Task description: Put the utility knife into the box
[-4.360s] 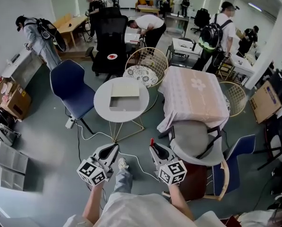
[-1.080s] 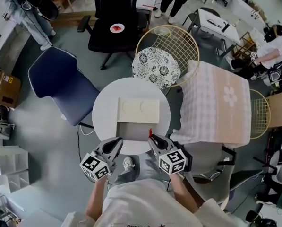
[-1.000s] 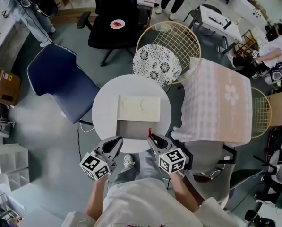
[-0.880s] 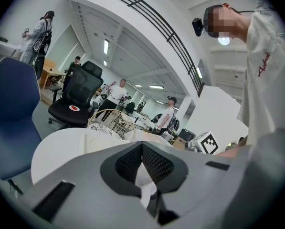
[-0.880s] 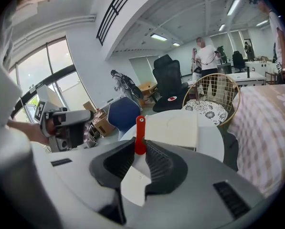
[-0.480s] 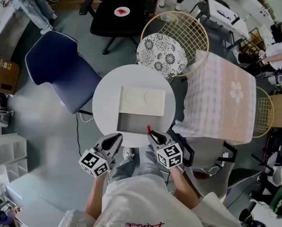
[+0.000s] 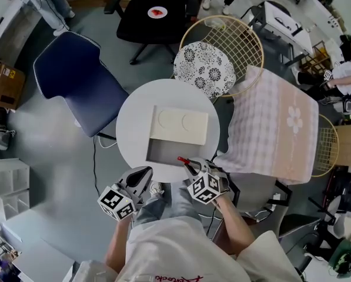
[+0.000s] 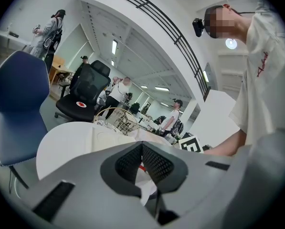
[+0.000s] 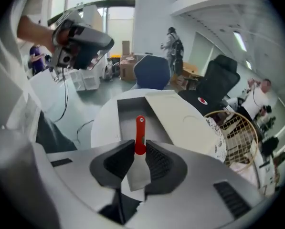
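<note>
Utility knife (image 7: 183,159) nearer box (image 7: 161,153) (right gripper (image 7: 190,165))

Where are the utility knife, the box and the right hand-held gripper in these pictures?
utility knife (image 9: 140,127): right gripper view, red end beyond the jaws.
box (image 7: 163,153): head view, bare grey inner floor.
right hand-held gripper (image 9: 139,147): right gripper view, midway between its fingertips.

The utility knife (image 9: 140,130) looks like glossy red plastic, pinched between the right gripper's (image 9: 139,150) ribbed matt black pads (image 9: 157,162). The box (image 9: 180,116) just ahead is smooth, matt and cardboard-ish.
</note>
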{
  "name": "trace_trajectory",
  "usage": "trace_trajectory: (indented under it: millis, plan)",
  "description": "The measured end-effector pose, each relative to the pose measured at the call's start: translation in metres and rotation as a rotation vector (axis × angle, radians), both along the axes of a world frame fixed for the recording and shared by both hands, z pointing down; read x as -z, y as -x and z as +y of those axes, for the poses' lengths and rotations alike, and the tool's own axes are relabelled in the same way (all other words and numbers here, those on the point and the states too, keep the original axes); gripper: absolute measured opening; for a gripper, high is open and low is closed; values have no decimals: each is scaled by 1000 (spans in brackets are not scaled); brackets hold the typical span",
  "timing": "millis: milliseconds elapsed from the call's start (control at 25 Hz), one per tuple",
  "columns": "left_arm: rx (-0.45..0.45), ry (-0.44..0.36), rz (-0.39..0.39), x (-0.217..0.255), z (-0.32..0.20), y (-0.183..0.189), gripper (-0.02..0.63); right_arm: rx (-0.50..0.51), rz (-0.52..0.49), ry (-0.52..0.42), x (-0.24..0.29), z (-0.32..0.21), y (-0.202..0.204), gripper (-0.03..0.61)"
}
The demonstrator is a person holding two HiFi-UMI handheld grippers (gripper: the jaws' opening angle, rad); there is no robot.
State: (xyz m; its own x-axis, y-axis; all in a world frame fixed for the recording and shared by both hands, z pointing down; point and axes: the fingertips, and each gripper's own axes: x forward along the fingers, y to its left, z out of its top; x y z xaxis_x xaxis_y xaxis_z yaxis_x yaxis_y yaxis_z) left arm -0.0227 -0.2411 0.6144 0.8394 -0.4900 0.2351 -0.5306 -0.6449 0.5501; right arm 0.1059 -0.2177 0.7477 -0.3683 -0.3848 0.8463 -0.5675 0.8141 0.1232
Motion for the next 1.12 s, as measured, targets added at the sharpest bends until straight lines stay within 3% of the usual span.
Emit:
trace_trajectory:
  millis: [120, 240, 1120]
  plan:
    - [14, 0, 1, 1, 0, 6, 11, 144, 132, -22, -10, 2, 0, 81]
    - [30, 6, 2, 0, 0, 10, 11, 219, 195, -32, -14, 0, 1, 81]
    - [55, 25, 15, -7, 10, 16, 11, 285, 349, 204, -77, -24, 14, 81]
